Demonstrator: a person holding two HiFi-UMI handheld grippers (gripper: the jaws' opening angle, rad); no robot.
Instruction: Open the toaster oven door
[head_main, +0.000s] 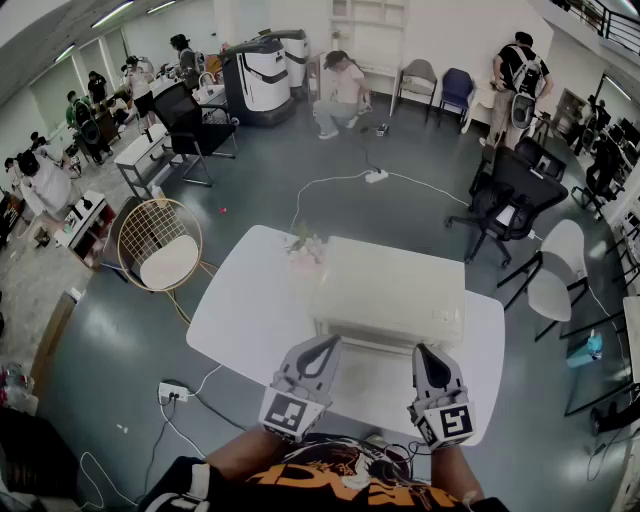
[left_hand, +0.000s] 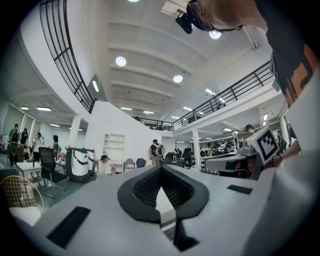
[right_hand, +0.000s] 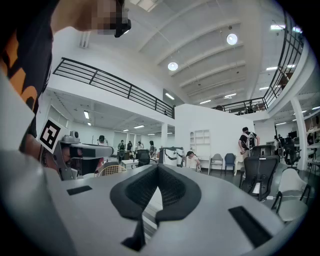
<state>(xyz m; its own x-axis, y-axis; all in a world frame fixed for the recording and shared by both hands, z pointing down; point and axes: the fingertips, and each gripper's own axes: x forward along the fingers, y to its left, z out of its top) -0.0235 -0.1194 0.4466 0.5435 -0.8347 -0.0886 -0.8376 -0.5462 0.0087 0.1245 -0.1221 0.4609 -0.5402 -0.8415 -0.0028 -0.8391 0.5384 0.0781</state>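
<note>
A white toaster oven (head_main: 392, 288) stands in the middle of the white table (head_main: 240, 320), its front side (head_main: 385, 335) turned toward me. My left gripper (head_main: 329, 344) hovers just before the oven's front left, jaws closed tip to tip with nothing between them. My right gripper (head_main: 426, 351) is level with it at the front right, also shut and empty. In the left gripper view the left gripper (left_hand: 161, 168) points up and out over the room; the right gripper (right_hand: 158, 166) does the same in its own view. Neither touches the oven.
A small bunch of flowers (head_main: 305, 246) stands at the oven's far left corner. A wire chair (head_main: 160, 246) is left of the table, a black office chair (head_main: 512, 198) and a white chair (head_main: 560, 275) right of it. A power strip (head_main: 172, 393) and cables lie on the floor. People stand far back.
</note>
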